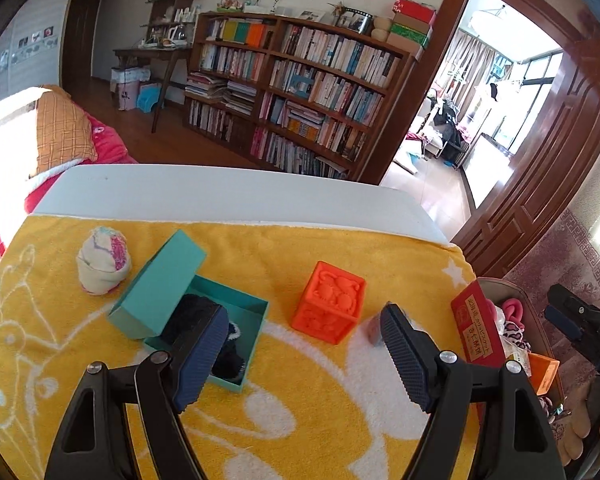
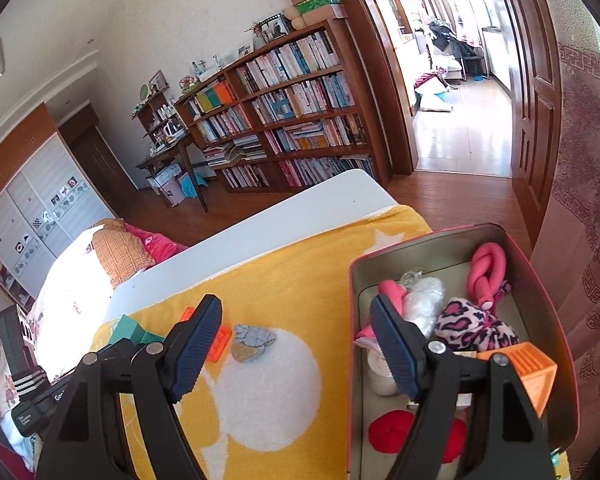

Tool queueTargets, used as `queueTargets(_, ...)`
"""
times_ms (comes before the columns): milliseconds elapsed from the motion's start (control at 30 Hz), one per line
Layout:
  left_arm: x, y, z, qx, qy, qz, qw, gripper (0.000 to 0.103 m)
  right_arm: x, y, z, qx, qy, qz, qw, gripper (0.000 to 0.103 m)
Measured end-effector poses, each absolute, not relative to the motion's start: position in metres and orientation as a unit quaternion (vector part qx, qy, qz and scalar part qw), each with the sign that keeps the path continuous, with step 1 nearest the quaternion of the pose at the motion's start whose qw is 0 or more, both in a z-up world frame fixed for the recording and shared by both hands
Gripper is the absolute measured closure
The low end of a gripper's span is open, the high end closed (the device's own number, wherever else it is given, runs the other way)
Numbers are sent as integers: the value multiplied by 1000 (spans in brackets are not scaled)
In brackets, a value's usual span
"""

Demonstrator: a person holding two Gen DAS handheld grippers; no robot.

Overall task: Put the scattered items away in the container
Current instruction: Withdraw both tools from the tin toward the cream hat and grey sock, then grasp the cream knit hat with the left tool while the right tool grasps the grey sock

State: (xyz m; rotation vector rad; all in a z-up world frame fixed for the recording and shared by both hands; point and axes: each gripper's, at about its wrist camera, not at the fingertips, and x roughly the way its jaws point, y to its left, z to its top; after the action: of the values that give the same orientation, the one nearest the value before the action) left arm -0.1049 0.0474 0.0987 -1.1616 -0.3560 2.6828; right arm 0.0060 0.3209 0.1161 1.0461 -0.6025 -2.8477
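In the left wrist view, the left gripper [image 1: 300,344] hangs above the yellow terry towel with white figures [image 1: 320,420] that covers the table, tilted downward, its jaws standing wide with nothing between them. Past its fingertips sits the orange embossed rubber cube [image 1: 329,301], toward the towel's far right corner and apart from everything else, so probably the next thing to collect. The open teal cardboard box [image 1: 236,320], its lid [image 1: 160,284] leaning on it, lies nearer the left edge with something dark and knitted inside; beside it, toward the far left corner, rests a rolled white-and-pink sock bundle [image 1: 103,264]. In the right wrist view, the right gripper [image 2: 296,344] also points downward with its jaws well apart and empty, straddling the towel's right edge and the rim of the red-walled tin container [image 2: 556,320], which stands just off that edge. The tin already holds soft items, among them a pink knotted foam tube [image 2: 486,270]. A small grey crumpled cloth piece [image 2: 252,342] lies on the towel near the right edge.
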Motion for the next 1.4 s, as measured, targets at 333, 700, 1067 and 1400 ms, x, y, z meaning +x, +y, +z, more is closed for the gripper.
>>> queueTargets(333,-107,-71,86,-387,-173,906,7,23,-14,245,72,373,-177,-910,40,23)
queueTargets(700,-160,-123,34,-426,-203,880,-58,23,-18,227,30,385,-104,-917,-11,23)
queueTargets(1067,-203,-107,6,-451,-171,874,-57,23,-26,234,15,399,-103,-911,-12,23)
queueTargets(1400,-211,-102,-14,-439,-128,888,-53,26,-28,228,7,407,-95,-908,-14,23)
